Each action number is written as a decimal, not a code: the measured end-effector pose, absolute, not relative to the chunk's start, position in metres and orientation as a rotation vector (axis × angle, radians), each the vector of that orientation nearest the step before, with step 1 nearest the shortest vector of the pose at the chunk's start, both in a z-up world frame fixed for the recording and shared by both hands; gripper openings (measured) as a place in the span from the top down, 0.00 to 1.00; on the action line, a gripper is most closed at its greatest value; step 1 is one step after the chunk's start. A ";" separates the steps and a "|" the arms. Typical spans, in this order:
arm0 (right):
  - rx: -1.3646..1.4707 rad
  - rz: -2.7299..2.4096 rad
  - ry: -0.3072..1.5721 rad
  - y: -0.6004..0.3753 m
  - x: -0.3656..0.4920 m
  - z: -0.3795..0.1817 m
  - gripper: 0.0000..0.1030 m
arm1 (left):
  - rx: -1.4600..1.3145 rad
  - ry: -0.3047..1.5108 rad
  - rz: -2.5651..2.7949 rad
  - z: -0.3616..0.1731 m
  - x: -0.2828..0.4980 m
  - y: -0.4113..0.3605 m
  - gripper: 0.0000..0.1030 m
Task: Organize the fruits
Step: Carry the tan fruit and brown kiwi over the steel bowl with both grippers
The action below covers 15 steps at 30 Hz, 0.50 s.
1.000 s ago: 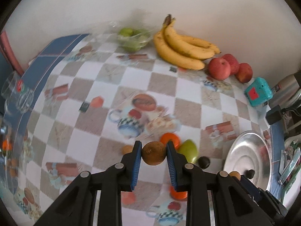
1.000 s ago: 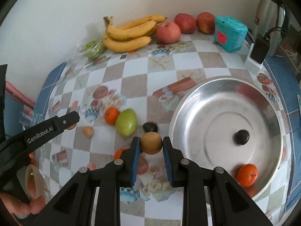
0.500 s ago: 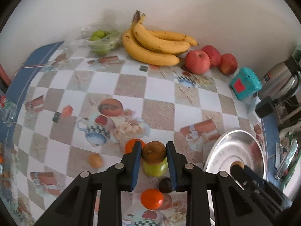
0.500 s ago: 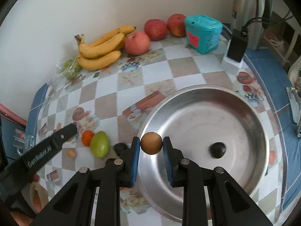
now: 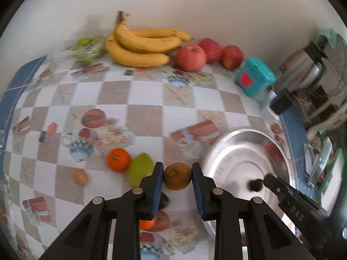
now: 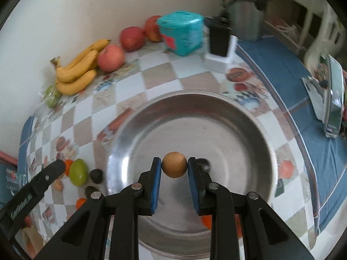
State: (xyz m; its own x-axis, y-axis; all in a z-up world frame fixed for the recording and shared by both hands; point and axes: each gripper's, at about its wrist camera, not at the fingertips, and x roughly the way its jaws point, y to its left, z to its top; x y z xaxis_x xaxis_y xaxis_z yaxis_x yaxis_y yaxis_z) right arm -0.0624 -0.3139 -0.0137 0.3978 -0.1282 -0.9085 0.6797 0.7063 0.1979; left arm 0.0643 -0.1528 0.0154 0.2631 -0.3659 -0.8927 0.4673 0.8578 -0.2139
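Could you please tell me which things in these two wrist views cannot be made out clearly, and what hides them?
- Left wrist view: an orange fruit is mostly hidden behind the left claw.
- Left wrist view: a small dark fruit in the round steel basin is blurred; its kind is unclear.
- Right wrist view: an orange fruit in the basin is mostly covered by the right claw.
- Right wrist view: the grey appliance at the back is blurred.
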 end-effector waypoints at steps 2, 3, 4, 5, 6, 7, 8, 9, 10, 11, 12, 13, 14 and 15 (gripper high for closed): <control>0.632 -0.582 1.039 -0.323 -0.071 -0.015 0.75 | 0.130 1.177 -0.593 0.014 0.055 -0.163 0.72; 0.634 -0.598 1.036 -0.327 -0.073 -0.015 0.75 | 0.154 1.179 -0.612 0.013 0.049 -0.171 0.72; 0.636 -0.616 1.033 -0.331 -0.077 -0.015 0.75 | 0.170 1.183 -0.628 0.011 0.044 -0.176 0.72; 0.646 -0.633 1.027 -0.335 -0.080 -0.015 0.75 | 0.183 1.188 -0.642 0.008 0.039 -0.180 0.72; 0.658 -0.646 1.017 -0.339 -0.084 -0.015 0.75 | 0.200 1.195 -0.655 0.005 0.034 -0.186 0.72; 0.668 -0.657 1.010 -0.342 -0.087 -0.015 0.75 | 0.218 1.204 -0.664 0.001 0.028 -0.191 0.72; 0.676 -0.669 1.006 -0.344 -0.089 -0.016 0.75 | 0.231 1.211 -0.669 -0.002 0.025 -0.195 0.72; 0.682 -0.679 1.004 -0.346 -0.090 -0.017 0.75 | 0.248 1.219 -0.677 -0.006 0.021 -0.199 0.72; 0.688 -0.689 1.006 -0.349 -0.092 -0.019 0.75 | 0.262 1.227 -0.684 -0.011 0.017 -0.204 0.72; 0.699 -0.696 1.012 -0.351 -0.093 -0.023 0.75 | 0.273 1.233 -0.689 -0.014 0.014 -0.206 0.72; 0.709 -0.700 1.017 -0.353 -0.094 -0.025 0.75 | 0.283 1.238 -0.696 -0.016 0.011 -0.209 0.72; 0.715 -0.707 1.023 -0.354 -0.095 -0.028 0.75 | 0.294 1.241 -0.703 -0.018 0.008 -0.212 0.72; 0.716 -0.714 1.028 -0.355 -0.096 -0.029 0.75 | 0.306 1.244 -0.709 -0.021 0.006 -0.215 0.72; 0.717 -0.715 1.030 -0.356 -0.096 -0.030 0.75 | 0.318 1.245 -0.712 -0.022 0.003 -0.217 0.72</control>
State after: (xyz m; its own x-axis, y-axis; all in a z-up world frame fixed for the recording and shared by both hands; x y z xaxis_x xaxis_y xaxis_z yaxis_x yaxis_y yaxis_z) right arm -0.0955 -0.3561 -0.0295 0.3419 -0.1816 -0.9220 0.8004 0.5704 0.1845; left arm 0.0035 -0.2166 -0.0225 0.1434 -0.3175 -0.9374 0.6468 0.7470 -0.1541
